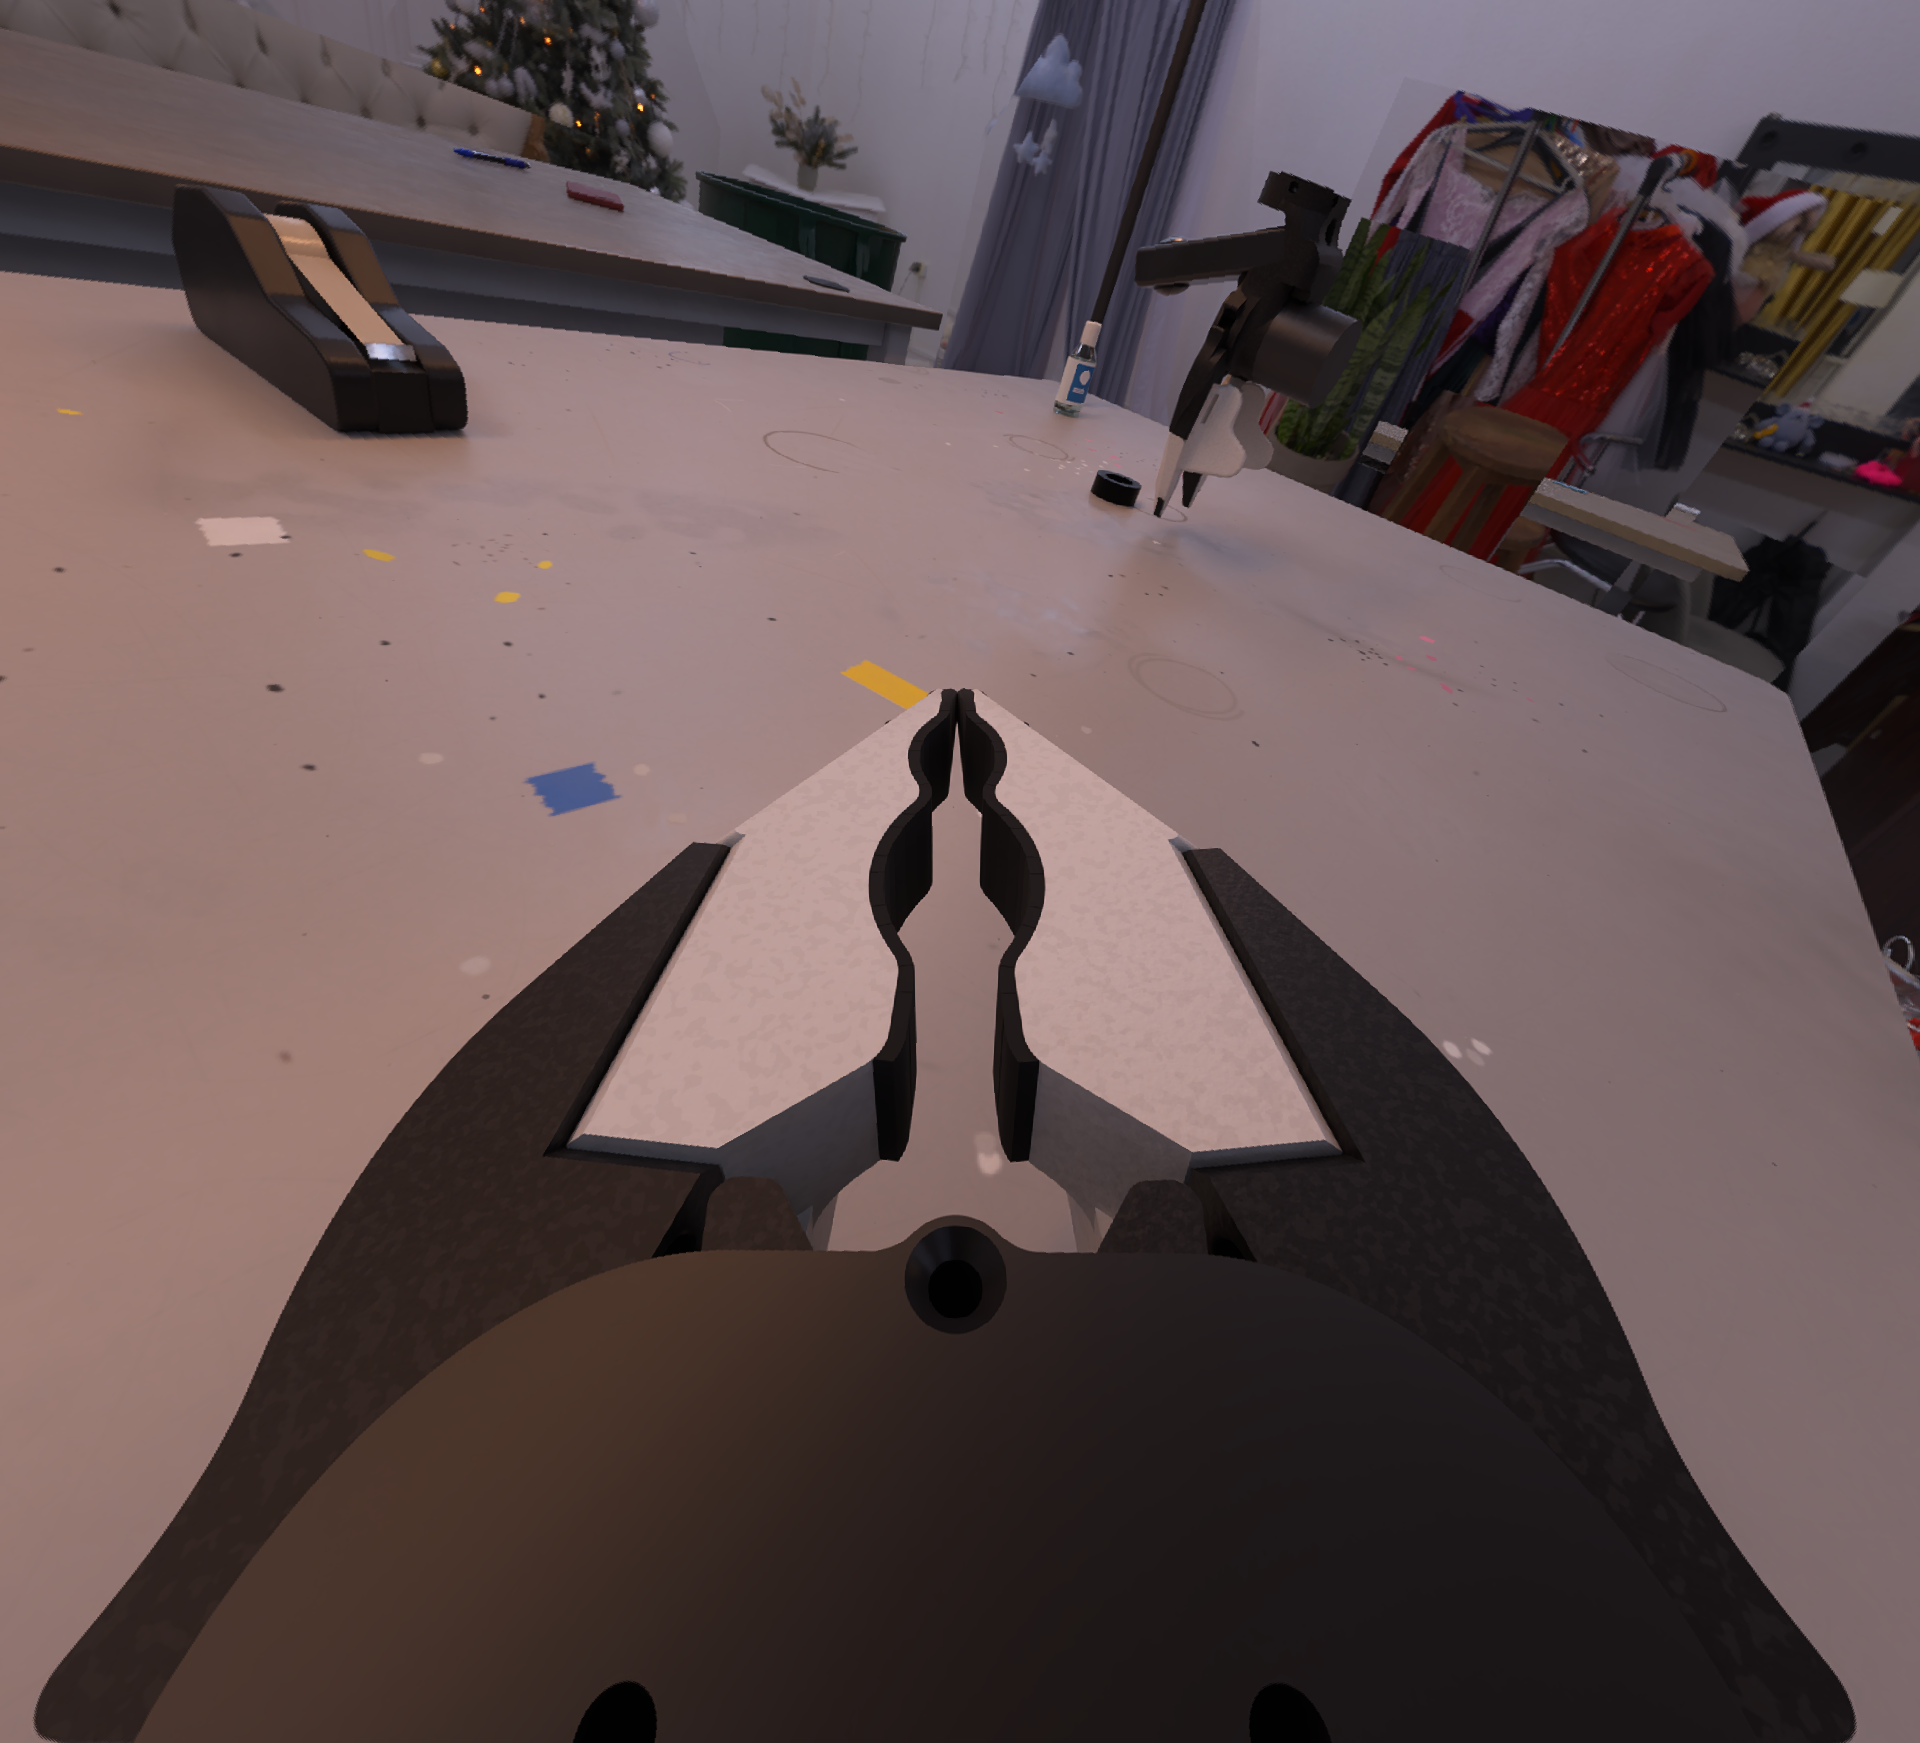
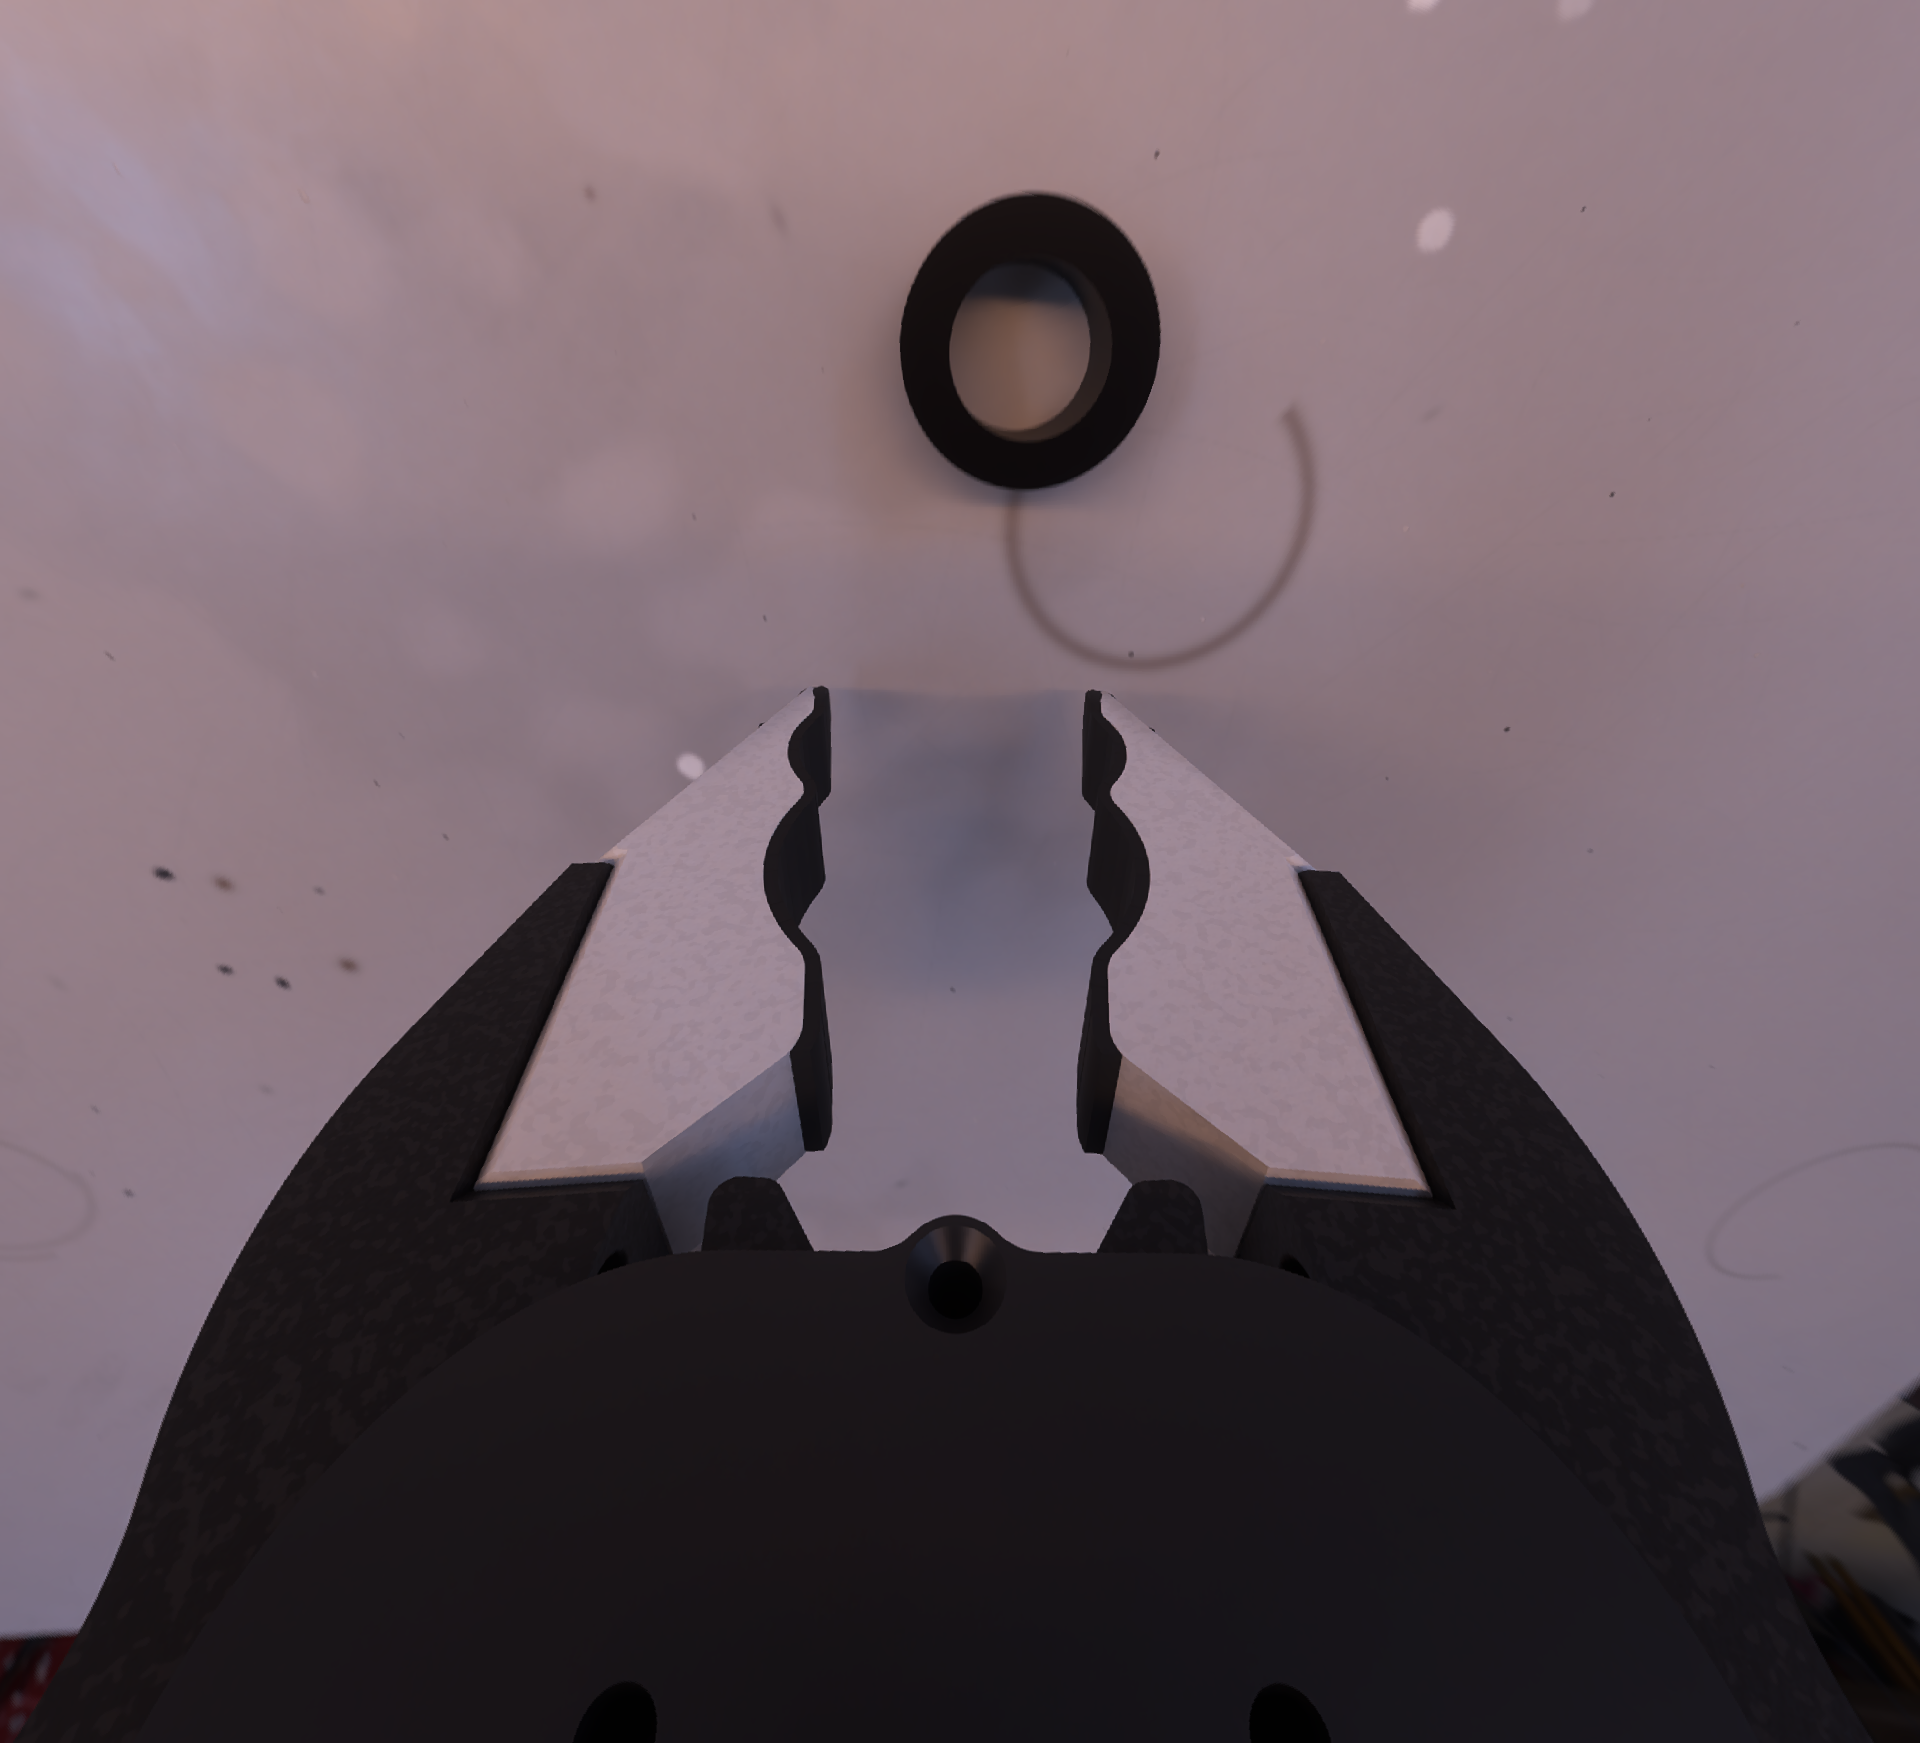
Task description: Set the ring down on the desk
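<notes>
A: Ring (image 2: pixel 1029 337), right wrist view: matte black, thick-walled, round, lying flat on the desk (image 2: pixel 416 343). Pale desk surface shows through its bore. It sits just beyond the right gripper (image 2: pixel 956 706), apart from both fingertips, overlapping the upper left of a thin pencilled circle (image 2: pixel 1174 550).

B: Right gripper's state?

A: Released. The fingers (image 2: pixel 675 945) stand well apart with nothing between them: speckled pale plates with scalloped black inner pads, set in a grainy black housing. It points steeply down at the desk.

B: Desk texture?

A: Smooth, pinkish-grey, flecked with dark specks and white paint dots.

B: What does the left wrist view add?

A: The wider scene. The same ring (image 1: pixel 1116 486) appears small at far right, on the desk just left of the right gripper (image 1: pixel 1179 504), whose tips hang close to the surface. Far left lies a glossy black tape dispenser (image 1: pixel 312 311) with a pale strip. Near the far edge stands a small bottle (image 1: pixel 1076 379). Scraps of blue tape (image 1: pixel 571 787) and yellow tape (image 1: pixel 883 683) stick to the desk. Beyond: a decorated Christmas tree (image 1: pixel 551 0) and a rack of clothes (image 1: pixel 1579 291).

B: Left gripper (image 1: pixel 956 701)?

A: Clenched on nothing, tips meeting. It hangs low over the near desk, angled shallowly forward, well apart from the ring.
</notes>
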{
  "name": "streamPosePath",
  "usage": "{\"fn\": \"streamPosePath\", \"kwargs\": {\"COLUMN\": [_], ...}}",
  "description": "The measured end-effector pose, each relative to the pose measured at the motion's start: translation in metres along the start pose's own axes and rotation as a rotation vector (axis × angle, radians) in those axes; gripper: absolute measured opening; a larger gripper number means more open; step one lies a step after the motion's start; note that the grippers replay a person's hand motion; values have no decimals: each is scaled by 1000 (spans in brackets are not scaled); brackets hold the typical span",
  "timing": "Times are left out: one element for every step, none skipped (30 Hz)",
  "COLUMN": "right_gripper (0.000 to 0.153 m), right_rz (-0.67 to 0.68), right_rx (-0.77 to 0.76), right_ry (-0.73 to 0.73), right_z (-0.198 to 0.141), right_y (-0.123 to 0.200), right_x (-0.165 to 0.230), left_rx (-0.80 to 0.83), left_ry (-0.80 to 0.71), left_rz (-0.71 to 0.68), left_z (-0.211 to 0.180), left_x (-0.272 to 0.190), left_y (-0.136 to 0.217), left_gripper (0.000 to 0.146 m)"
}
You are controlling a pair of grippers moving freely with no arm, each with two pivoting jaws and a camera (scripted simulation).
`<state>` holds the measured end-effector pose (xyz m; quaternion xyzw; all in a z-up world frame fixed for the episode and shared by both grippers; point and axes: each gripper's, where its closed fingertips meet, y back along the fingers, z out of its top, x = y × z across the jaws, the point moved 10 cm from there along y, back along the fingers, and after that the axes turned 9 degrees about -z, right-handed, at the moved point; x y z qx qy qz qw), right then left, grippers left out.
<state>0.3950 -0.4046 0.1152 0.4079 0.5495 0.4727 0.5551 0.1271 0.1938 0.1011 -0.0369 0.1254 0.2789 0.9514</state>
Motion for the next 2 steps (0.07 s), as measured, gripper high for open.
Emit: {"fn": "streamPosePath", "kwargs": {"right_gripper": [48,48], "right_rz": [-5,-14], "right_rx": [21,35], "right_ry": [21,37], "right_z": [-1,-1], "right_y": [0,0], "right_x": [0,-1], "left_rx": [0,-2], "left_ry": [-3,-4], "left_rz": [2,4], "left_z": [0,1], "left_x": [0,0], "left_y": [1,1], "left_gripper": [0,0]}}
